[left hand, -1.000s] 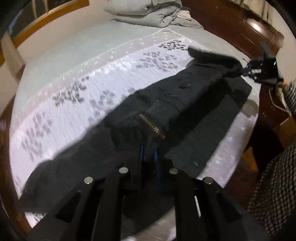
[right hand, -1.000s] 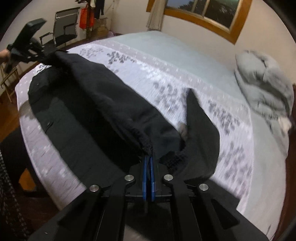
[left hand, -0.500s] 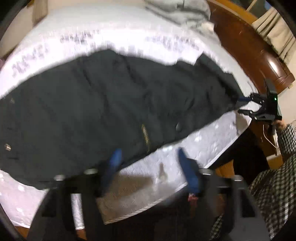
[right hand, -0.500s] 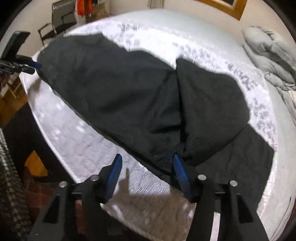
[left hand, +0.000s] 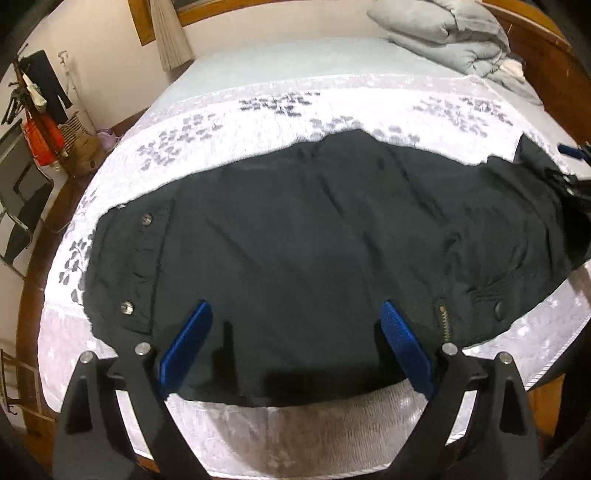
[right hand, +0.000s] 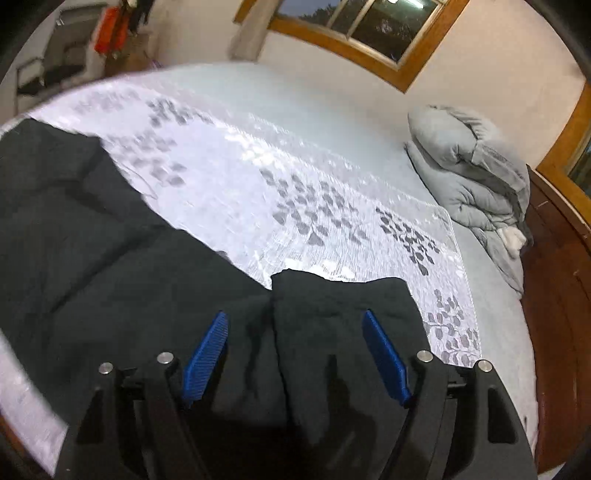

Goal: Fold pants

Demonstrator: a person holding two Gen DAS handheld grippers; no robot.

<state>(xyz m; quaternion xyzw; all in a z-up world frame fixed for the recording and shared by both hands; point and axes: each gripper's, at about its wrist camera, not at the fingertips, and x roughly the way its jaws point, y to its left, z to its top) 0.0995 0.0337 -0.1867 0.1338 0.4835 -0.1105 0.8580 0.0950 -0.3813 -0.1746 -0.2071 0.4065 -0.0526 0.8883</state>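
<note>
Lying flat across the near part of the bed, the black pants [left hand: 314,236] stretch from my left gripper's side to my right one's. In the left wrist view I see the waist end: two metal snaps [left hand: 146,219] on the left, a short brass zipper [left hand: 443,320] and a dark button [left hand: 499,309] toward the right, with soft creases running through the cloth. In the right wrist view the leg end shows, one leg hem folded back on itself [right hand: 340,314] beside the longer spread of fabric.

My left gripper [left hand: 295,325] hangs over the near edge of the pants, its jaws wide and still opening; cloth lies below the gap but the blue pads [left hand: 186,345] are clear of it. My right gripper [right hand: 295,332] is likewise opening above the folded hem, gripping nothing.

Under the pants is a white bedspread [left hand: 332,99] with grey leaf prints, laid on a pale sheet [right hand: 295,96]. A bundled grey duvet [right hand: 472,170] sits at the far side near the dark wooden bed frame [right hand: 554,295]. Beyond are cream walls, a wood-framed window [right hand: 369,26] with a curtain [left hand: 171,33], and clothes hanging by a chair [left hand: 22,184].
</note>
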